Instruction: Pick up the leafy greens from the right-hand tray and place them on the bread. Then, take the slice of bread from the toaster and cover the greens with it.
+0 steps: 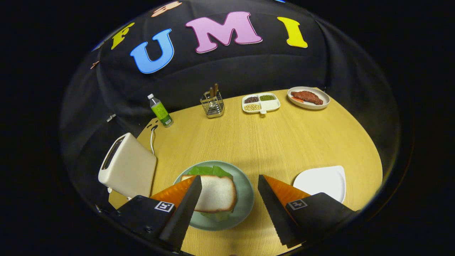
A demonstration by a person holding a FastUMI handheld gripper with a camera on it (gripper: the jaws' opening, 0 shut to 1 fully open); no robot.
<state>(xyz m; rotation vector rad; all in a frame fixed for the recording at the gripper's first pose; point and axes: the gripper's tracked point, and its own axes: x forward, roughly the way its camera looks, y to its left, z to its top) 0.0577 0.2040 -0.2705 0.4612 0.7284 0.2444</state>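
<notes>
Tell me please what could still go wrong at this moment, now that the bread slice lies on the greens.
1. The open gripper has one finger overlapping the white bread slice in view; a careless pull-back may drag it off the green lettuce leaves.
2. The slice sits toward the near left of the round pale green plate, so a nudge could push it over the rim.
3. The cream toaster stands close beside the plate; a sideways swing might hit it.

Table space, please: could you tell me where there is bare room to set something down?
The widest bare patch of table lies between the green plate and the divided dish. It is crowded around the toaster and white plate. The open claw holds nothing.
</notes>
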